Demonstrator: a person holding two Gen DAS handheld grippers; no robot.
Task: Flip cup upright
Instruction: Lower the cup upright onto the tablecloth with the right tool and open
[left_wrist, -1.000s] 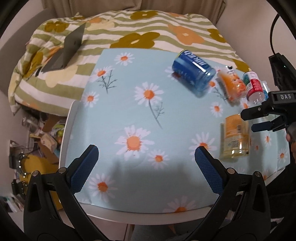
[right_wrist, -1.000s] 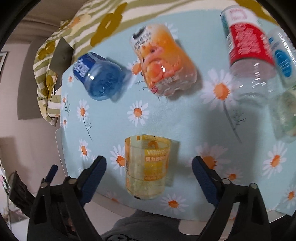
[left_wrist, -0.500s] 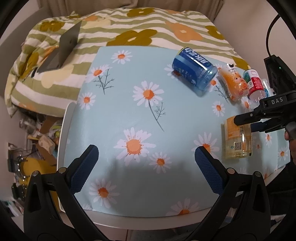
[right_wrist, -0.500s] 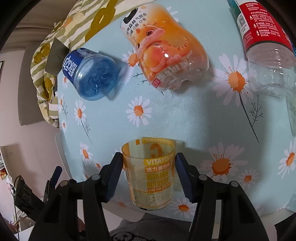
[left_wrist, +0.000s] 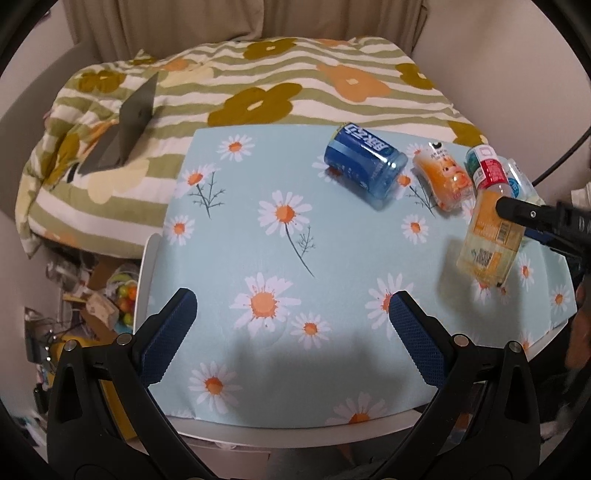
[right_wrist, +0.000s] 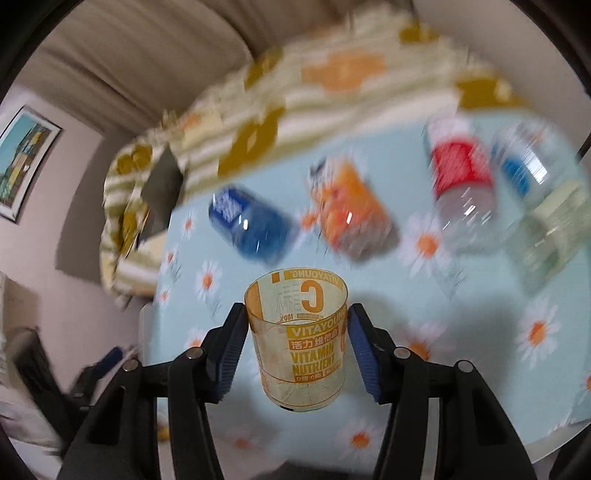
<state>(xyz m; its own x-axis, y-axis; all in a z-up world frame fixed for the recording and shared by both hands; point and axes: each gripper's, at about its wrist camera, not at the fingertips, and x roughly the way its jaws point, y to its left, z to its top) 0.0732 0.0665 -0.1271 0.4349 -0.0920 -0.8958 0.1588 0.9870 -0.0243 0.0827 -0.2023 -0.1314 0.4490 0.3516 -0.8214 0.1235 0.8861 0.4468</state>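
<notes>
Left wrist view: left gripper (left_wrist: 291, 325) spread wide over the daisy cloth (left_wrist: 332, 258), holding nothing. Yellow cup (left_wrist: 487, 236) far to the right of the blue bottle (left_wrist: 364, 164), tilted, clamped near its upper part by the right gripper (left_wrist: 517, 221); whether its lower edge touches the cloth cannot be told. Right gripper's far finger hidden behind the cup, body cut off at the frame edge. Orange bottle (left_wrist: 443, 181) and a red-labelled bottle (left_wrist: 487, 170) lying just beyond the cup.

Right wrist view: right gripper (right_wrist: 295, 332) closed on the cup (right_wrist: 297, 339), blue pads pressing opposite sides of the mid wall, open rim pointing away from the camera, base toward it. Looks thin, clear plastic, empty: probably light, smooth and slippery, wall likely to flex under a hard squeeze, so a mid-wall hold with moderate pressure seems right. Background smeared by motion blur; blue bottle (right_wrist: 251, 229) beyond the cup readable only as a shape, labels of the others illegible.
</notes>
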